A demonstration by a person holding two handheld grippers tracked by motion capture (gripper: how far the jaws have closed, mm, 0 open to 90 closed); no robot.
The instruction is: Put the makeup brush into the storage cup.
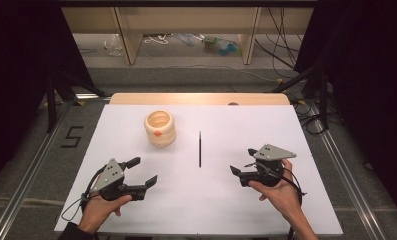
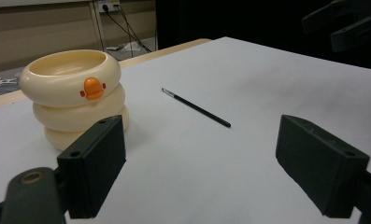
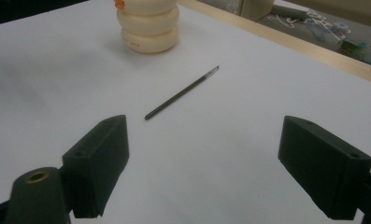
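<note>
A cream holder [image 1: 159, 128] made of stacked rings, with an orange duck beak on its side, stands upright at the back left of the white table [image 1: 286, 210]. A thin black brush [image 1: 199, 149] lies flat in the middle, pointing away from me. My left gripper [image 1: 143, 171] is held open at the front left, empty, facing the holder [image 2: 75, 95] and the brush [image 2: 196, 108]. My right gripper [image 1: 242, 161] is open and empty at the front right, a short way right of the brush [image 3: 181, 93], with the holder [image 3: 148, 25] beyond.
A wooden strip [image 1: 201, 98] borders the table's far edge. Beyond it are shelf legs [image 1: 128, 40], cables and litter on the floor. Metal rails [image 1: 33, 165] run along both sides. The other gripper [image 2: 346, 23] hangs at the top right of the left gripper view.
</note>
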